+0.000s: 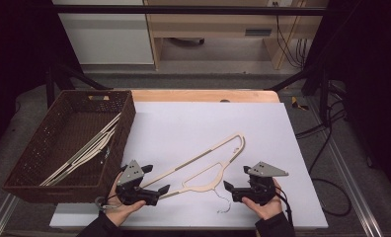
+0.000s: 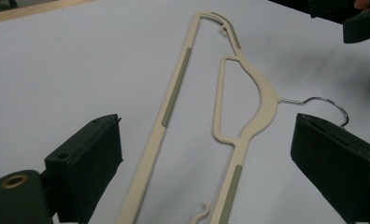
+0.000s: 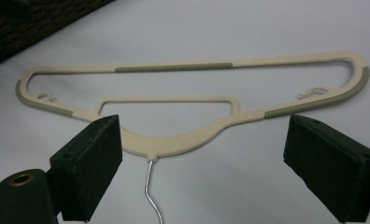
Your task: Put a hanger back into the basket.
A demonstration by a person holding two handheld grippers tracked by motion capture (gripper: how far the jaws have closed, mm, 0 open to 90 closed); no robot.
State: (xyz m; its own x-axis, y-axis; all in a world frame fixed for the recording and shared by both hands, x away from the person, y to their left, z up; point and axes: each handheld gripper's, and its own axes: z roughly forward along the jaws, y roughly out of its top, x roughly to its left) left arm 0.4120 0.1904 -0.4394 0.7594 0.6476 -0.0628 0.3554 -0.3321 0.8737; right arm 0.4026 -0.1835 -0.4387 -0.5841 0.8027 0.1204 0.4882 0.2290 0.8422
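A beige plastic hanger (image 1: 203, 168) with a wire hook (image 1: 224, 202) lies flat on the white sheet (image 1: 193, 123), slanting from near left to far right. My left gripper (image 1: 155, 178) is at its near left end and is open. In the left gripper view the hanger (image 2: 265, 93) lies on the sheet with both its bars between the wide jaws of the left gripper (image 2: 206, 123), untouched. My right gripper (image 1: 237, 177) is open beside the hook. From there the hanger's neck (image 3: 174, 142) shows ahead of the spread jaws of the right gripper (image 3: 202, 123).
A dark brown woven basket (image 1: 127, 128) stands at the sheet's left edge and holds several more beige hangers (image 1: 85, 153). The wooden table edge (image 1: 203, 95) runs along the back. Cables hang off to the right (image 1: 327, 143). The basket's corner (image 3: 33, 18) shows in the right gripper view.
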